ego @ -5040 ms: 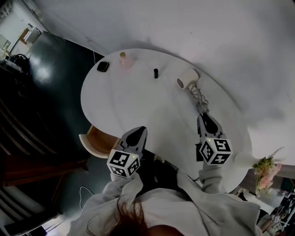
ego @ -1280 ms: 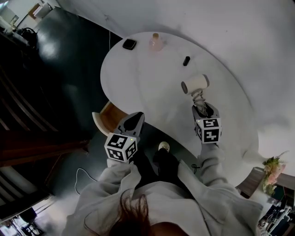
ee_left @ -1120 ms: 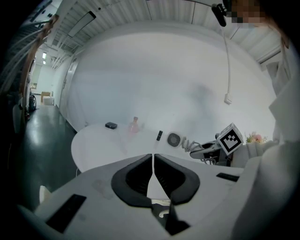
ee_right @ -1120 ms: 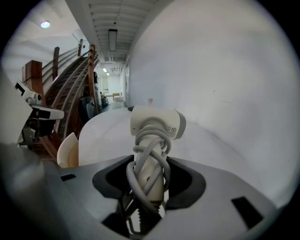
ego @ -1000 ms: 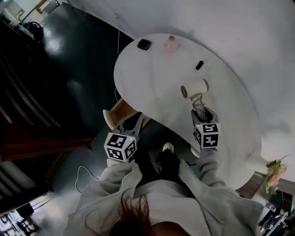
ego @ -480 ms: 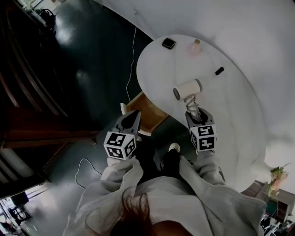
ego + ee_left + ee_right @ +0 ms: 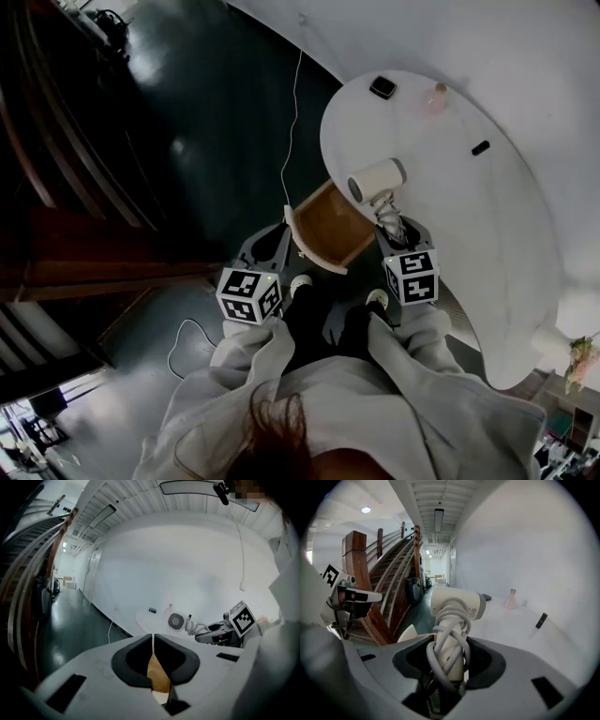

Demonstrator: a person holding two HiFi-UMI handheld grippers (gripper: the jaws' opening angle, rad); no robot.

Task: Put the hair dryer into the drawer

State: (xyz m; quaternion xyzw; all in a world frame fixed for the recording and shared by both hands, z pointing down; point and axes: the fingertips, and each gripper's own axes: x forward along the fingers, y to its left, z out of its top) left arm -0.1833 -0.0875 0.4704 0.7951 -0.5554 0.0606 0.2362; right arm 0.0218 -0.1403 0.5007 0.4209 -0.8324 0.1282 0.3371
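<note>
Where the person stands: on the dark floor [image 7: 216,122] at the bench's edge, pale sleeves nearest the head view, two shoes just beside the open drawer.
Left gripper [image 7: 269,241]: held out to the left of the drawer, low over the floor; its marker cube faces the head view.
Left fingers [image 7: 140,656]: clenched together with nothing held; only a thin slit stays between them, and the drawer's wood shows through it.
Right gripper [image 7: 398,230]: to the right of the drawer, at the bench's near edge.
Right fingers [image 7: 485,660]: grasping the hair dryer by its handle, which has the pale cord wound around it.
Hair dryer [image 7: 375,178]: white, up in the right gripper, handle in the grip and barrel lying across, its grille end toward the drawer side; it hangs over the bench's edge just beside the drawer's far right corner, not in the drawer.
Drawer [image 7: 328,225]: pulled open from under the bench, wooden floor bare, pale rim.
Bench [image 7: 487,216]: white, rounded top.
Farther on the bench: a small black stick [image 7: 480,147], then a pink bottle [image 7: 435,97] and a black box [image 7: 382,87] near the far edge, all well apart from the dryer.
Beyond: a white cable [image 7: 292,122] runs across the floor; a wooden staircase [image 7: 393,588] rises along the hall.
</note>
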